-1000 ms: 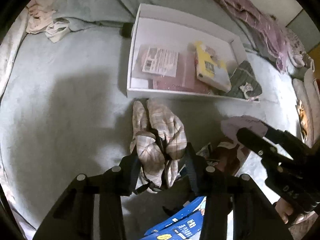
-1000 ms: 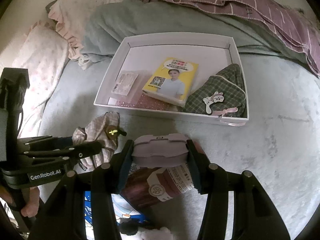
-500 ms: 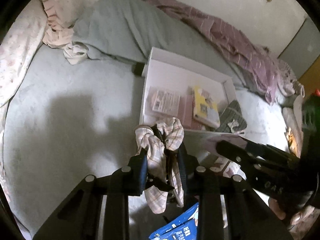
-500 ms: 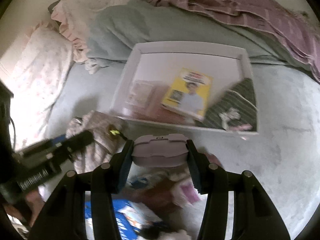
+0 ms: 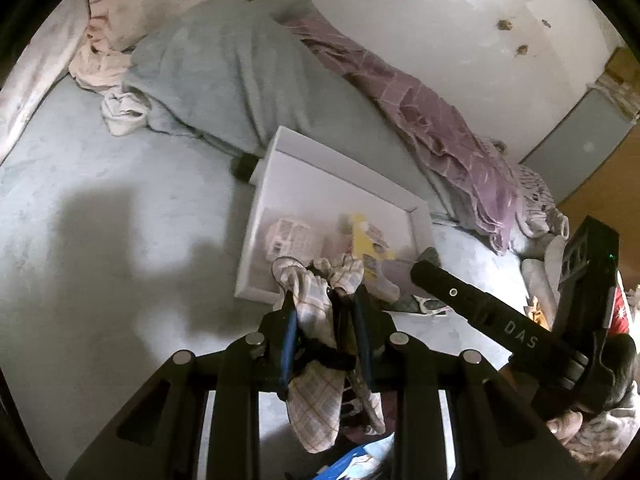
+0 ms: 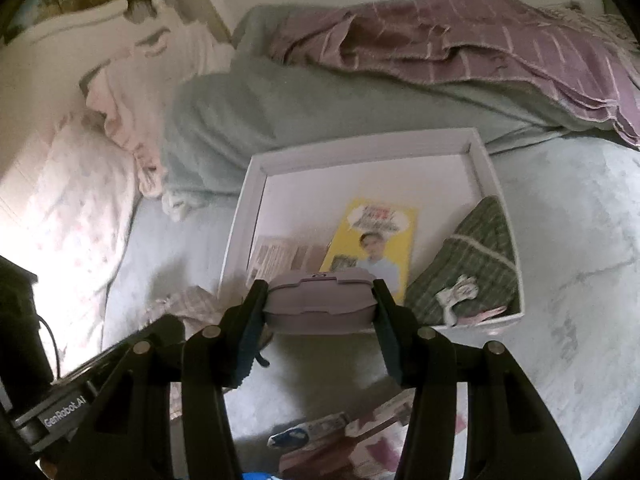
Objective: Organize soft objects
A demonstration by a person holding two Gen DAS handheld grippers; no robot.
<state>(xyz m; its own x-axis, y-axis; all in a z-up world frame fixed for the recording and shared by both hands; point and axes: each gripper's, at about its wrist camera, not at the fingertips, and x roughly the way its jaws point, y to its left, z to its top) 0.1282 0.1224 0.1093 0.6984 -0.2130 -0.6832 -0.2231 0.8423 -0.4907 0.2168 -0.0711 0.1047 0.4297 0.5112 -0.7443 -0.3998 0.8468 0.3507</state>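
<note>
The left hand-held gripper (image 5: 326,300) is clenching a crumpled plaid cloth (image 5: 316,392), pale pink-and-beige checks with a dark strap running through it (its jaws have just been closing on it). The cloth is bunching above the pads and hanging limp below them, clear of the bed. The right hand-held gripper (image 6: 320,300) is grasping a lilac hard-shell case (image 6: 320,302) by its two ends, holding it level in front of the white tray (image 6: 360,154).

A second ago the plaid cloth was lying flat on the bedspread before the tray, with the left jaws standing wider around it; now it is dangling in the air, and the tray is sitting lower and closer in that view. The lilac case is gripped as before, though the packets that were directly under it are now lying lower in the frame.

The tray is resting on a pale blue-grey bedspread (image 5: 100,168) and is holding a yellow booklet (image 6: 372,240), a green checked pouch (image 6: 476,264) and a pinkish packet (image 6: 276,258). Behind it a grey-green blanket (image 6: 248,120) and a purple striped cloth (image 6: 460,48) are heaping against a pale wall (image 5: 420,20).
</note>
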